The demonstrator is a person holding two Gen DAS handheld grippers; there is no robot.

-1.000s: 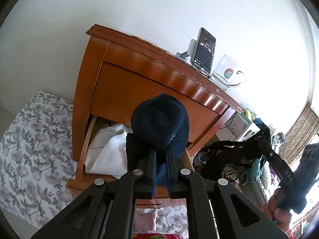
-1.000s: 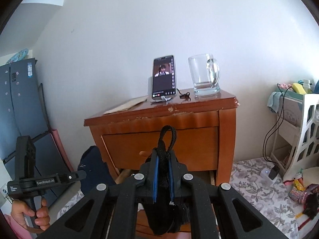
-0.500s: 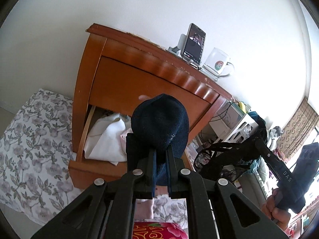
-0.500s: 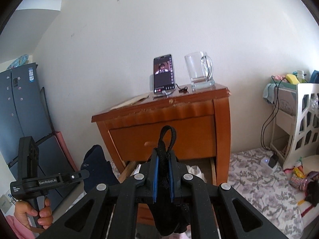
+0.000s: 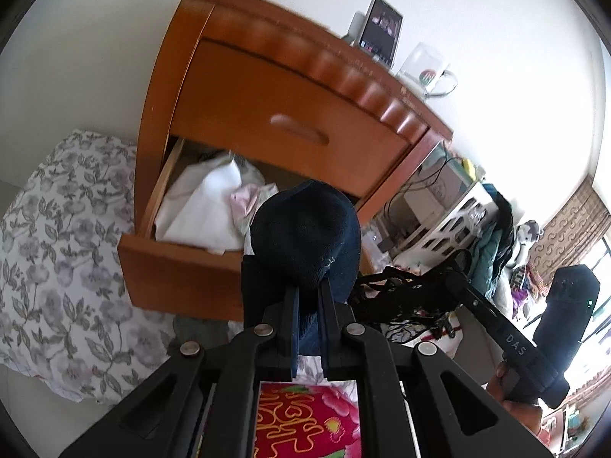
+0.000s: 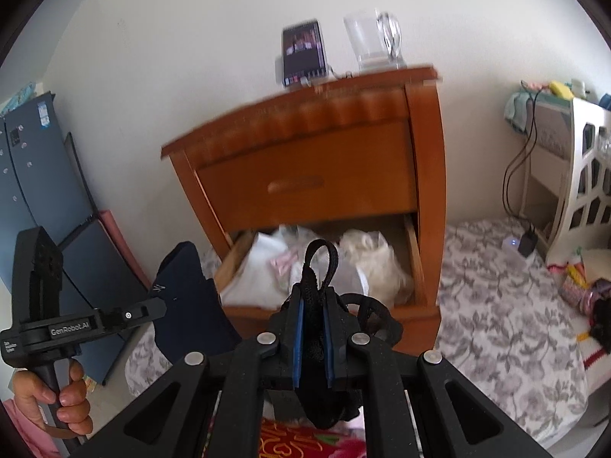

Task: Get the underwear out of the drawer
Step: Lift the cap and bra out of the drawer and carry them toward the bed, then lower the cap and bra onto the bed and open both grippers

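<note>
The wooden nightstand's lower drawer [image 5: 179,271] is pulled out, with white and pale pink clothes [image 5: 214,206] lying inside. My left gripper [image 5: 307,297] is shut on navy blue underwear [image 5: 305,229], held in front of the drawer's right end. From the right wrist view the same navy underwear [image 6: 187,305] hangs left of the drawer [image 6: 336,320]. My right gripper [image 6: 312,297] is shut on black lacy underwear [image 6: 319,267], whose loop sticks up above the fingers. In the left wrist view the black underwear [image 5: 393,297] dangles to the right, off the drawer.
A phone [image 6: 303,53] and a glass mug [image 6: 376,40] stand on the nightstand top. The upper drawer [image 6: 305,179] is closed. A floral cloth [image 6: 496,305] covers the floor, with a charger [image 6: 529,242] and a white rack [image 6: 580,175] at right. A red patterned blanket [image 5: 305,420] lies below the grippers.
Both grippers have drawn back from the nightstand, still shut on their garments. More of the open drawer and its contents now shows.
</note>
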